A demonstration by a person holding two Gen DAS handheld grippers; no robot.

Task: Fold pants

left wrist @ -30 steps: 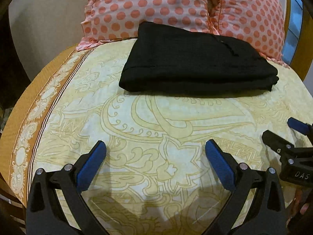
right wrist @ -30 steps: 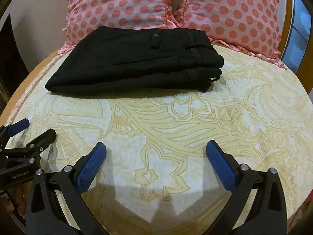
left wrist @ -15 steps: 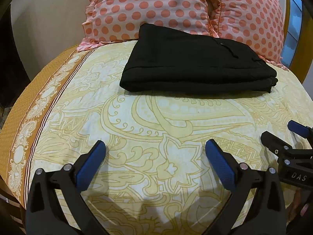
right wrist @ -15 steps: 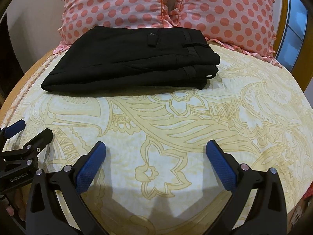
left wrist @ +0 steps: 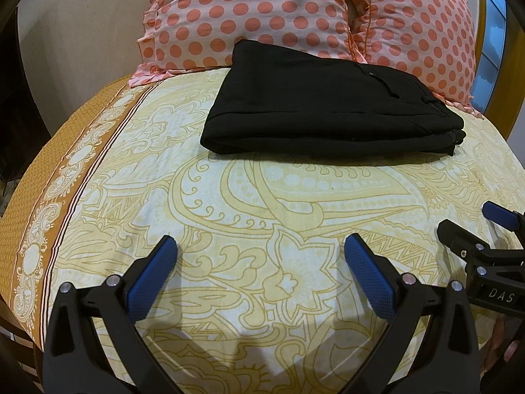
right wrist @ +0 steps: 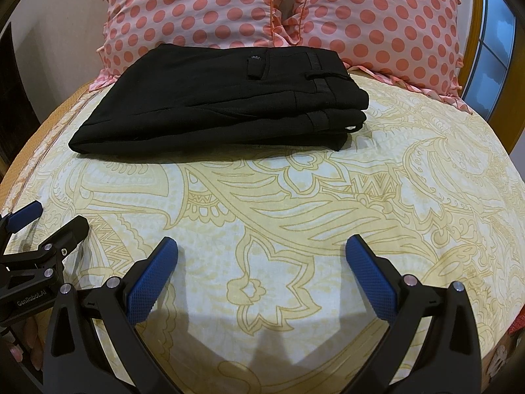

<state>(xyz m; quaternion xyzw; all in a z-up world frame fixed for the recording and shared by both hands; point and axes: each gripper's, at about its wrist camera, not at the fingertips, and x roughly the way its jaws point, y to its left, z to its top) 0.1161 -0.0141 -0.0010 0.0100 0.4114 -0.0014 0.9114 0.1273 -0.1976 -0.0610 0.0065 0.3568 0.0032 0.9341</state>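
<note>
Black pants (left wrist: 325,105) lie folded into a flat rectangle on the far part of the bed, just in front of the pillows; in the right wrist view the pants (right wrist: 223,101) show a waistband and belt loops at their right end. My left gripper (left wrist: 261,249) hovers open over the near part of the bedsheet, well short of the pants, with nothing between its blue pads. My right gripper (right wrist: 262,249) is open too, equally far back and empty. Each gripper appears at the edge of the other's view: the right gripper (left wrist: 472,226), the left gripper (right wrist: 49,220).
The bed is covered by a cream and yellow paisley sheet (left wrist: 262,197) with an orange border (left wrist: 49,197) on the left. Two pink polka-dot pillows (right wrist: 197,10) (right wrist: 387,19) lean at the head. A window (right wrist: 492,49) is on the right, a wall (left wrist: 75,32) on the left.
Both grippers have drawn slightly back and up from the pants, which look a little farther off. The pants have not moved and both grippers stay open.
</note>
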